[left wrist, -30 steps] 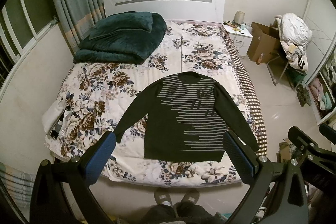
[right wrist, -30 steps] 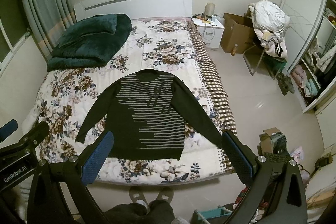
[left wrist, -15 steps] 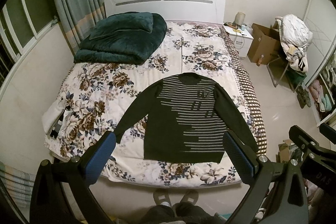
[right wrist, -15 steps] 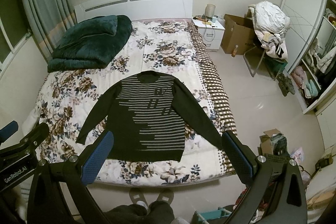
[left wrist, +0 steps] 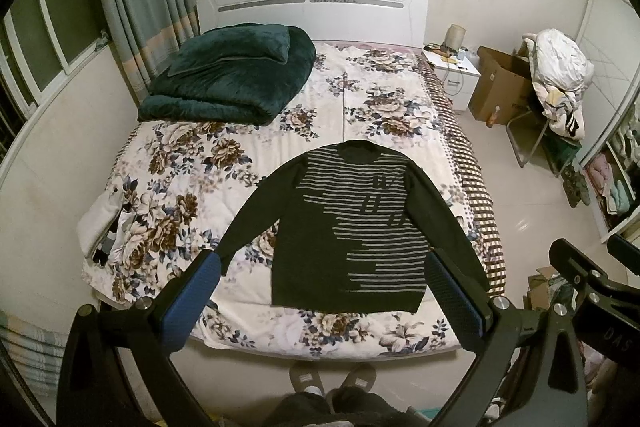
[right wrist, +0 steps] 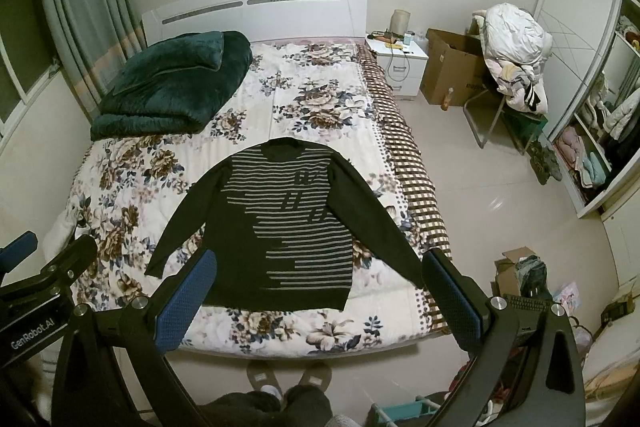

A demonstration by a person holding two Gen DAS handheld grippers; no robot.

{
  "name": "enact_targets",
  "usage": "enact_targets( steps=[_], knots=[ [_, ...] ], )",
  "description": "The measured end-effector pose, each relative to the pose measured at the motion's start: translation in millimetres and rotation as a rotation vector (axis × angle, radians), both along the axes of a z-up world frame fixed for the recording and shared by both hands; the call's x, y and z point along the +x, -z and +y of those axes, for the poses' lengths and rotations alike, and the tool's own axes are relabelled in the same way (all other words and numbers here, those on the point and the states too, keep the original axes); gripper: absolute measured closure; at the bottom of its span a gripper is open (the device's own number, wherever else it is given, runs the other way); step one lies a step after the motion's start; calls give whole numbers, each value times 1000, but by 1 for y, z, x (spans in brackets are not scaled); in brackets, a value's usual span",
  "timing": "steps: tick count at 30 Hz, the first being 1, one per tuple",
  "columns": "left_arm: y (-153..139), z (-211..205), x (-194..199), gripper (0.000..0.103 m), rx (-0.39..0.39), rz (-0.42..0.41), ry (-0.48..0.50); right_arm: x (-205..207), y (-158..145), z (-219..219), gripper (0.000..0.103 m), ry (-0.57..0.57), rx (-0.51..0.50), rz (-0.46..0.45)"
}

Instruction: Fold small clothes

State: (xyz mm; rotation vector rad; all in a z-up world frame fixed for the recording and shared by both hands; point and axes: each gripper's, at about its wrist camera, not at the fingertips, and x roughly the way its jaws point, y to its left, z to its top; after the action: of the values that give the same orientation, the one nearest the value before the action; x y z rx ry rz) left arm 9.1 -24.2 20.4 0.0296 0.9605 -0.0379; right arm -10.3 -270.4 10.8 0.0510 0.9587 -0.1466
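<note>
A dark sweater with grey stripes [left wrist: 352, 227] [right wrist: 288, 223] lies flat and face up near the foot of the bed, both sleeves spread out and down. My left gripper [left wrist: 324, 291] hangs open above the foot of the bed, well short of the sweater, with nothing between its blue pads. My right gripper [right wrist: 320, 291] is likewise open and empty, held at about the same height. Each gripper shows at the edge of the other's view.
The floral bedspread [left wrist: 188, 187] covers the bed, with a folded dark green blanket [left wrist: 228, 75] at the head. A white nightstand [right wrist: 400, 67], a cardboard box [right wrist: 452, 75] and a chair piled with laundry [right wrist: 512, 51] stand to the right. The person's slippered feet [left wrist: 332, 383] are at the bed's foot.
Both views have shifted slightly, with the sweater sitting a little lower in frame. Both grippers stay open and the sweater has not been touched.
</note>
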Motion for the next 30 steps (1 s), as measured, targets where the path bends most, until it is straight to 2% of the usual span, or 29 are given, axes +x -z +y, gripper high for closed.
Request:
enact_targets(
  steps=[16,19,30],
  knots=[
    [-1,1,0,0,-4,-2,-1,0,0,0,0,0,-1,-5],
    [-11,-10,8,0,-4,-2,2,0,-2,0,0,-1,1,-5],
    [-15,-20,15,0,-11,3,5,0,-1,-1,0,8,11,-1]
  ],
)
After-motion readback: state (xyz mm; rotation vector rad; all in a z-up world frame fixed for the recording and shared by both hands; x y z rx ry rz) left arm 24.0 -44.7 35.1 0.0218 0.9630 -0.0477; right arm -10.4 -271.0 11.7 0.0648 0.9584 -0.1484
